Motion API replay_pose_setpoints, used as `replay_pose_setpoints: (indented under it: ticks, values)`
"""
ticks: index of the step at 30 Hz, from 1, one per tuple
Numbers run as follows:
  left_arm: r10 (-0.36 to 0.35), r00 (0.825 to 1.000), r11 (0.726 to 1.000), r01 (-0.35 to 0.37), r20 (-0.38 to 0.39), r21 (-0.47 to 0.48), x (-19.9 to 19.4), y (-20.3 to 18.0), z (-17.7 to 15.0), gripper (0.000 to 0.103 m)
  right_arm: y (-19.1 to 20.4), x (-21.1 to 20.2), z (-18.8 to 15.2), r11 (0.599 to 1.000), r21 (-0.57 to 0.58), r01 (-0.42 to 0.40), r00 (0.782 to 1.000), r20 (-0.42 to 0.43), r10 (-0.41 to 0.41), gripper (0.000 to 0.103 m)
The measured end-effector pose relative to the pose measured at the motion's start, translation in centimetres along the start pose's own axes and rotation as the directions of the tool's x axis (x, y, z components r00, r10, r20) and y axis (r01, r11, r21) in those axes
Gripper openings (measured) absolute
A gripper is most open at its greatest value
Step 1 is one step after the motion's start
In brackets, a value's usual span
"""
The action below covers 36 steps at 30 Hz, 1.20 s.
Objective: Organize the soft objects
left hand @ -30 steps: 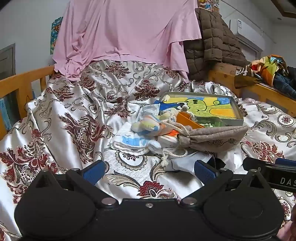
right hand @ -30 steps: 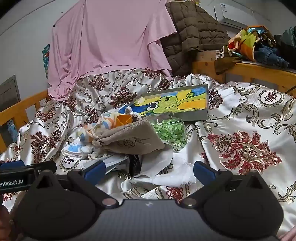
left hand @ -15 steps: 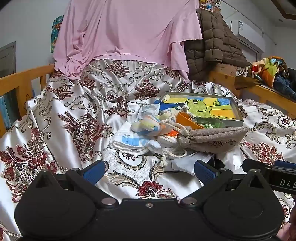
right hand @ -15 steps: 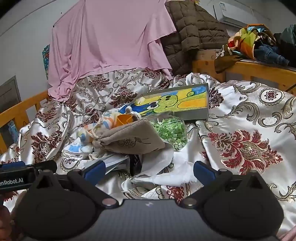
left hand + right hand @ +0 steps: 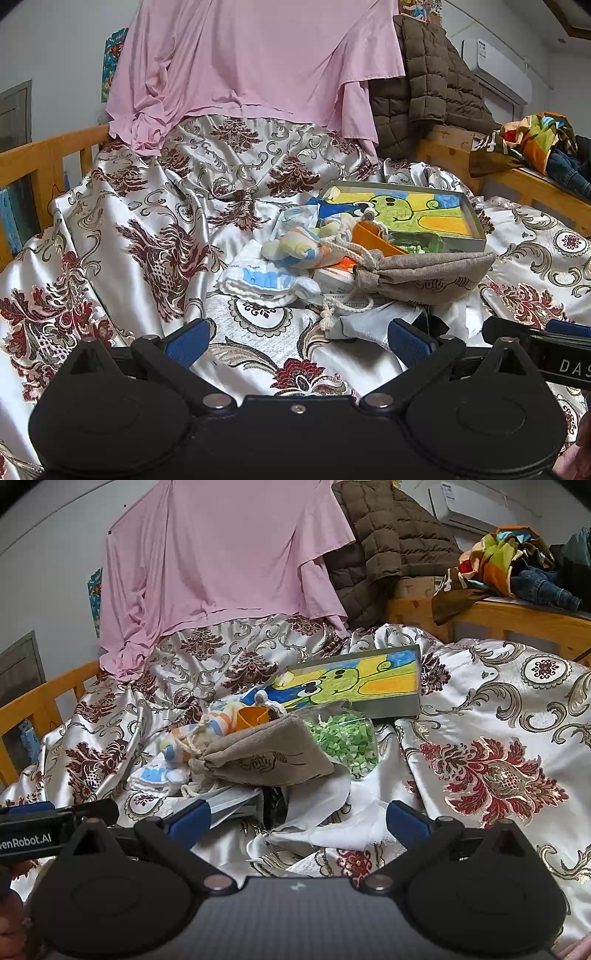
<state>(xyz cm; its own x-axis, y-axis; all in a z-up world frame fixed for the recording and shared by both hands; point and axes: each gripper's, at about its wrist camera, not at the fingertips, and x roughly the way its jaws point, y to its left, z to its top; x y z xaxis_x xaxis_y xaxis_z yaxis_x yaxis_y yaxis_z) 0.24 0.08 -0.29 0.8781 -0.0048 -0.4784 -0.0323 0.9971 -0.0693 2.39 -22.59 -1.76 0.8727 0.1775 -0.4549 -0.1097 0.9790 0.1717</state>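
— Where do your grippers stand?
— Your left gripper [image 5: 297, 341] and right gripper [image 5: 297, 821] both gape, holding nothing.
— And the pile?
— The drawstring pouch [image 5: 264, 758] lies just ahead of your right, mouth pointing left, long axis crosswise; socks [image 5: 295, 247] beyond it.

A bed with orange wooden side rails [image 5: 44, 158] carries everything, covered by a shiny silver satin spread [image 5: 147, 229] with dark red floral medallions, heavily creased. Near its middle lies a small heap: a folded white cloth with blue patches [image 5: 266, 280], a striped soft toy [image 5: 295, 247] resting partly on it, and a grey-brown drawstring pouch [image 5: 266, 757] lying on its side over papers. Just behind the pouch sits a clear bag of green bits [image 5: 343, 738], and behind that a shallow box with a green cartoon picture [image 5: 354, 686]. A crumpled white cloth [image 5: 325, 805] spreads in front of the pouch. A pink sheet [image 5: 251, 66] drapes over the spread's far end
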Motion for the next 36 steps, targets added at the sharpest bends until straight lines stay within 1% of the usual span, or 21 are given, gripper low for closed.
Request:
replay_pose_setpoints:
  ticks: [36]
  values:
    - [-0.001, 1.0, 1.0, 0.001, -0.002, -0.006, 0.07, -0.06, -0.08, 0.102, 0.27, 0.11, -0.02, 1.0, -0.005, -0.014, 1.0, -0.001, 0.014, 0.103]
